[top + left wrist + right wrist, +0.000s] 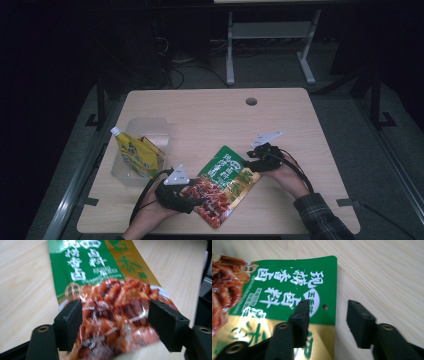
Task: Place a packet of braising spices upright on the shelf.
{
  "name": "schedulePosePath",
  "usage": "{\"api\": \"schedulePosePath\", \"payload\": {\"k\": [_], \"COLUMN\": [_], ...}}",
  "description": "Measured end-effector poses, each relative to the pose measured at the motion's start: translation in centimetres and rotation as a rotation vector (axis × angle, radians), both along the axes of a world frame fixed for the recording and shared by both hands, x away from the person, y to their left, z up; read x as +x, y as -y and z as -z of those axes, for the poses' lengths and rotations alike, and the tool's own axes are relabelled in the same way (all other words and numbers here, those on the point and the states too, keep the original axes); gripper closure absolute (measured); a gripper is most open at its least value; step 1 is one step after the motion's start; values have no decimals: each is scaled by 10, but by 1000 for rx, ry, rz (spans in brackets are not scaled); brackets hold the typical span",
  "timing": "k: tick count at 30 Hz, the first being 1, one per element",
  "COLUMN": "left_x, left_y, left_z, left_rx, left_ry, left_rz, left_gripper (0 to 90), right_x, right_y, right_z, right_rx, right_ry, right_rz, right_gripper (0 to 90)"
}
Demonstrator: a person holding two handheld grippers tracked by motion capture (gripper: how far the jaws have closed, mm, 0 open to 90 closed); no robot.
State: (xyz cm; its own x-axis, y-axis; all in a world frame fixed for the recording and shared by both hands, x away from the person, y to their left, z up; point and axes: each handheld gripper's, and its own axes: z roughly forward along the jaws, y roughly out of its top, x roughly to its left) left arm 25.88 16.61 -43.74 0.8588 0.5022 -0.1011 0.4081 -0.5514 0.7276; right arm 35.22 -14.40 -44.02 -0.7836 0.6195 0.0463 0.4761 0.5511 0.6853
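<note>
A flat food pouch (pixel 226 176), green and gold with red meat printed on one end, lies on the wooden table (pixel 210 117) near the front edge. My left gripper (pixel 198 198) is at its red end. In the left gripper view this gripper (pixel 115 322) is open, its jaws straddling the pouch's (pixel 110 302) width. My right gripper (pixel 251 159) is at the green end. In the right gripper view that gripper (pixel 328 320) is open, one jaw over the pouch (pixel 277 287), the other over bare wood, with the pouch's side edge between them.
A clear plastic bin (pixel 150 123) stands at the table's left with a yellow spouted pouch (pixel 132 155) leaning in it. A round cable hole (pixel 251 101) sits near the far edge. White desk legs (pixel 230 55) stand on the floor behind.
</note>
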Motion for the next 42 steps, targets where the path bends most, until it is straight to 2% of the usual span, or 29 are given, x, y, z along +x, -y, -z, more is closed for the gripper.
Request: {"api": "schedulePosePath", "payload": {"k": [3,6,10,13,15,19,23,30,34,39,42], "left_x": [8,19,31,37,41,46,45,41,39,41,41], "left_y": [8,15,22,26,28,28,26,29,37,38,38], "left_z": [0,5,15,21,25,28,25,20,17,16,16], "left_rx": [10,34,57,91,90,86,108,171,210,205,206], "left_ry": [3,-12,-38,-36,-50,-62,-61,-51,-46,-63,-56], "left_rz": [-22,-30,-45,-64,-98,-107,-106,-106,-83,-67,-59], "left_gripper": [236,196,174,157,156,157,242,477,659,832,858], "right_x": [-13,-26,-41,-50,-54,-59,-62,-66,-67,-67,-67], "right_y": [13,25,36,42,45,50,53,54,54,55,55], "right_z": [-4,-6,-4,-2,-1,-2,-2,-5,-6,-7,-8], "right_rx": [18,30,40,40,34,37,46,57,65,67,71], "right_ry": [8,10,15,10,10,22,30,50,52,59,56], "right_rz": [31,46,53,57,57,65,73,78,81,81,85], "right_gripper": [457,421,409,403,396,394,393,394,394,394,391]}}
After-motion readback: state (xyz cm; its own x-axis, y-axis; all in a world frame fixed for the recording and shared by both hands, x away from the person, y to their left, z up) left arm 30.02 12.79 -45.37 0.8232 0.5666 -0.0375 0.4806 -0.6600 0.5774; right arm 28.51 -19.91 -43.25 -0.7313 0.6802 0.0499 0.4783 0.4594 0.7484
